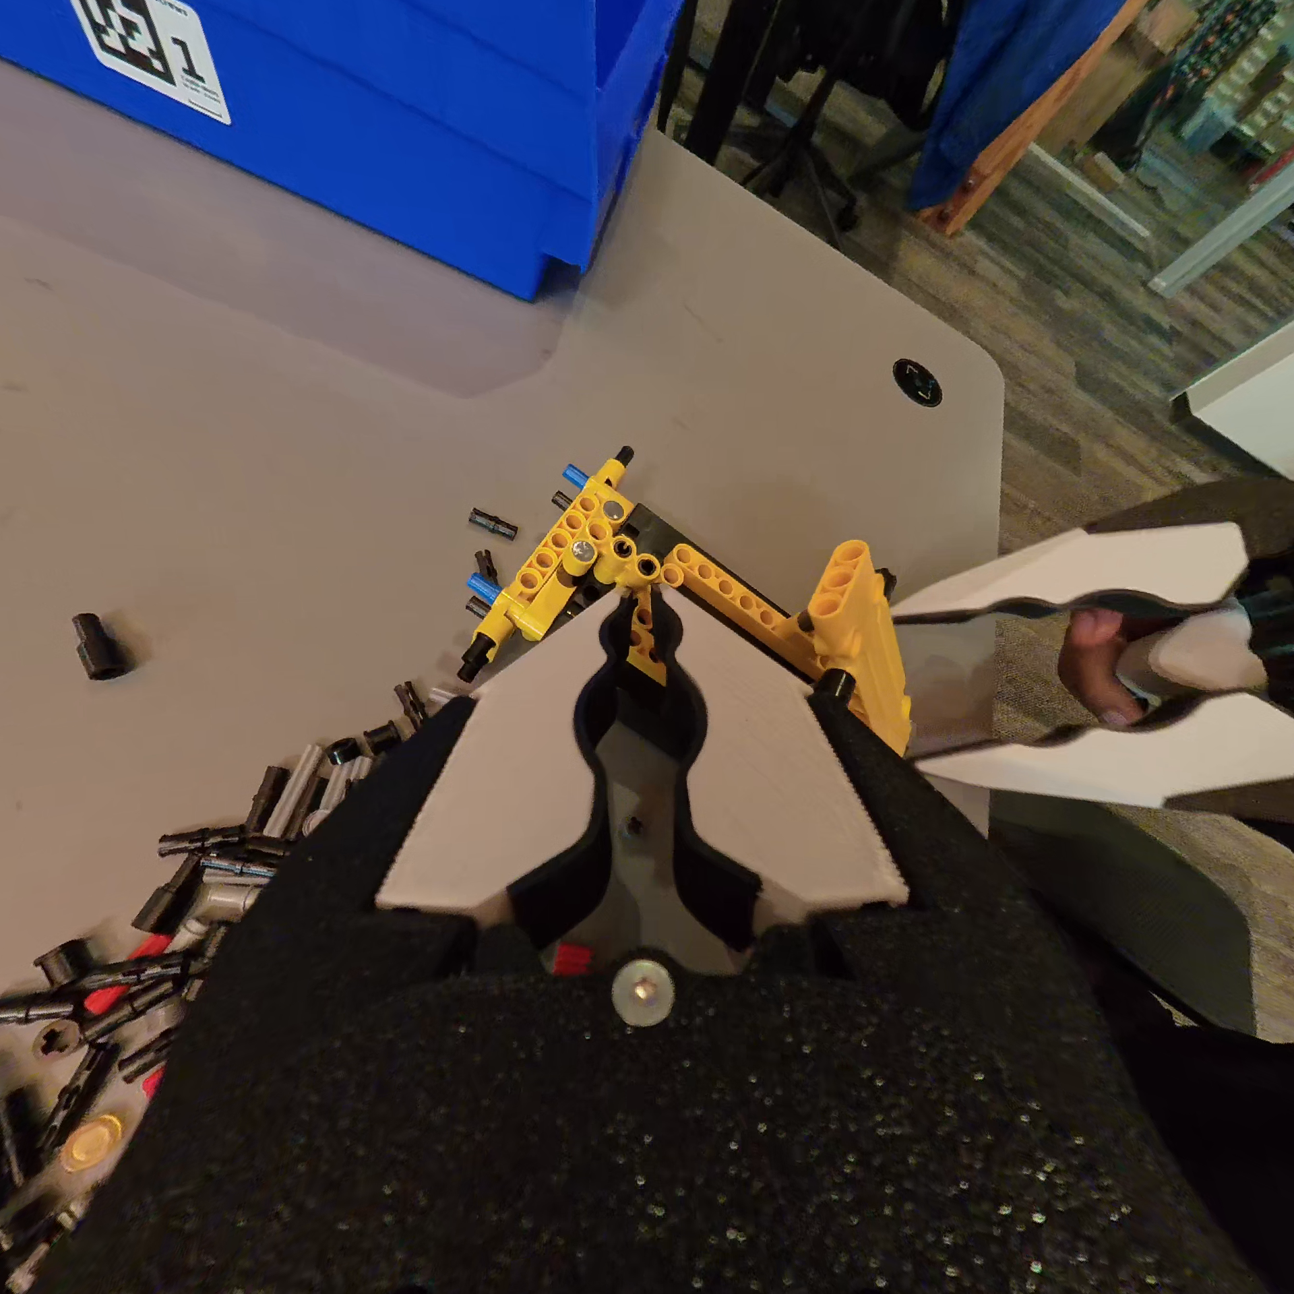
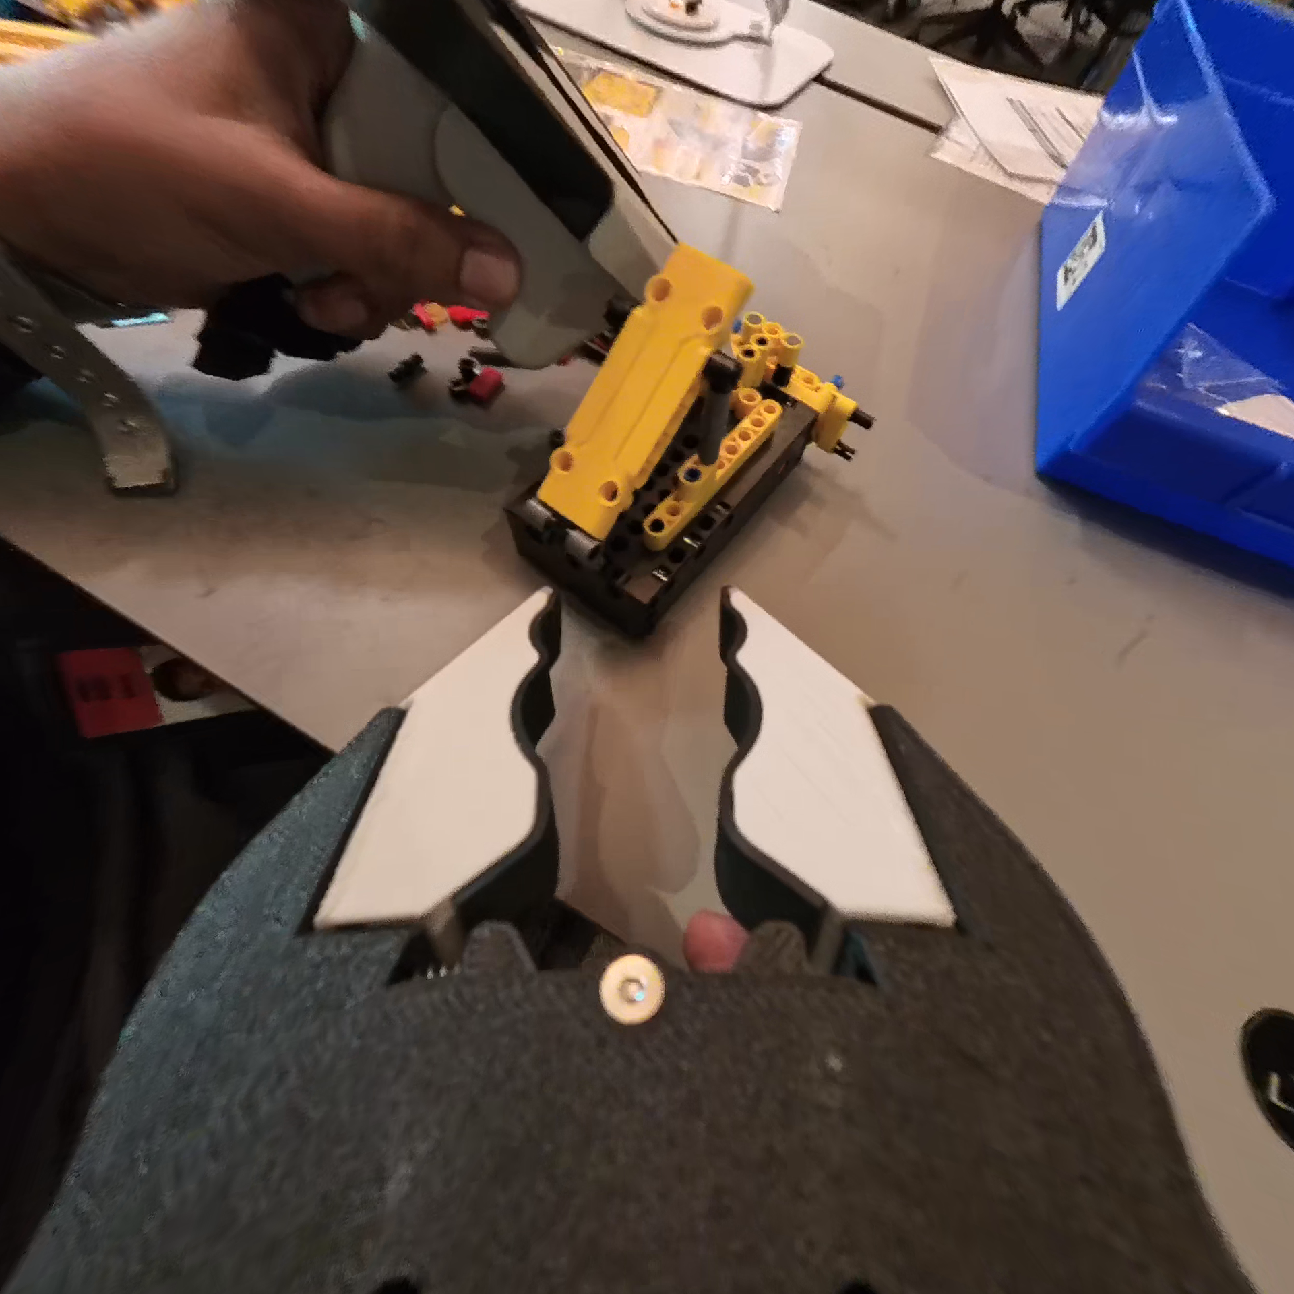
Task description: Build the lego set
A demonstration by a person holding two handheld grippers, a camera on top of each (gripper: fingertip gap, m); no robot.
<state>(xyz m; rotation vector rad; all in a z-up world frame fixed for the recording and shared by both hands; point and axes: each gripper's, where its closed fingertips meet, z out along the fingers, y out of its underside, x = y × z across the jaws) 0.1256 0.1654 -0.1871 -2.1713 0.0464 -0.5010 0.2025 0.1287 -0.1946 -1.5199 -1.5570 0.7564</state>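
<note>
A yellow and black brick assembly [image 1: 707, 588] stands on the grey table [image 1: 280, 455]. It has a black base, yellow holed beams, a yellow panel [image 1: 868, 644] and blue and black pins. My left gripper [image 1: 638, 596] is shut on a thin yellow beam [image 1: 648, 648] of the assembly. In the right wrist view the assembly [image 2: 651, 434] lies just ahead of my right gripper [image 2: 641, 602], which is open and empty, its tips either side of the black base's near corner. The left gripper [image 2: 546, 336], held by a hand, reaches the assembly from the upper left.
A blue bin [image 1: 420, 140] stands behind the assembly and shows at the right in the right wrist view [image 2: 1190, 280]. A pile of loose black, grey and red pins [image 1: 175, 910] lies at the left. The table's edge and a black grommet [image 1: 917, 381] are at the right. Bags of parts [image 2: 700, 140] lie farther back. The gap from one gripper's tips to the other's is roughly 9 centimetres.
</note>
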